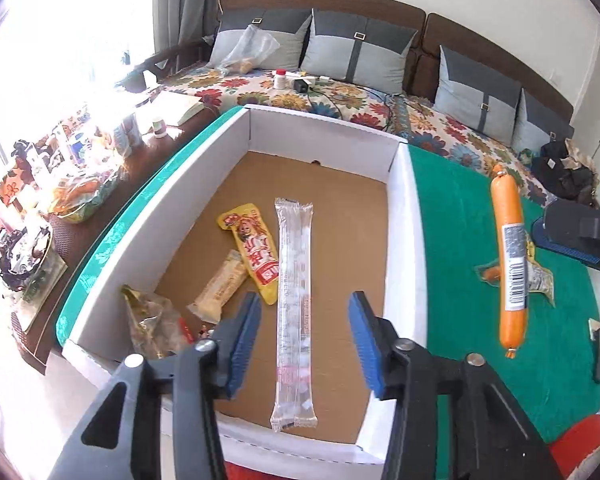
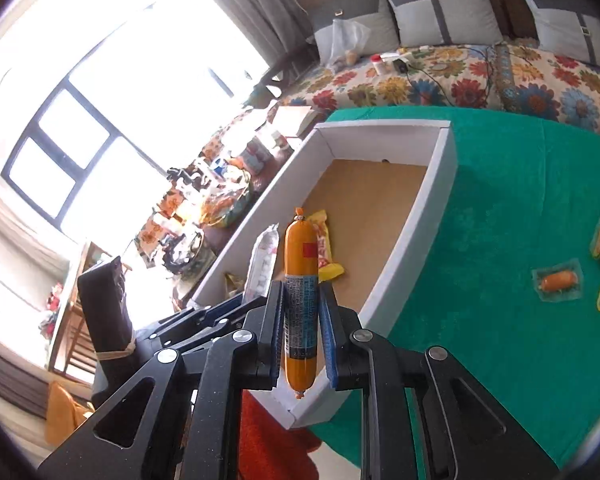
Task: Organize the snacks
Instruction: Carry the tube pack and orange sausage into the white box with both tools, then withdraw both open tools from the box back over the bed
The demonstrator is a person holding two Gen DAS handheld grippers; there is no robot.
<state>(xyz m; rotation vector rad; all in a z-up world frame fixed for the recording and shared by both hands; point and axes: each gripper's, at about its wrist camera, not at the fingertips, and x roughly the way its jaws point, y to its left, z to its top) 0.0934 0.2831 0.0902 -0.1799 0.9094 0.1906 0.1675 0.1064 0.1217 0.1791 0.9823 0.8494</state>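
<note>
The right tongs (image 2: 300, 320) pinch an orange sausage (image 2: 300, 300) above the green cloth (image 2: 500, 200), its barcode label too blurred to read. The left tongs (image 1: 304, 316) are spread over the white box (image 1: 400, 208), above a clear long packet (image 1: 294, 308); the yellow pouch (image 1: 256, 252) carries red writing, perhaps Chinese

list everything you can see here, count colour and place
box: 1, white walls, brown floor, on the green cloth
long clear packet: 1, transparent, on the box floor
yellow packet: 1, yellow and red, in box beside the clear packet
beige bar: 1, in box
crinkled bag: 1, clear and gold, near box corner
sausage: 1, orange, clamped in right tongs
small packets: several, on cloth right of box
green cloth: 1, covers table
left tongs: open, above box
right tongs: shut on sausage
</note>
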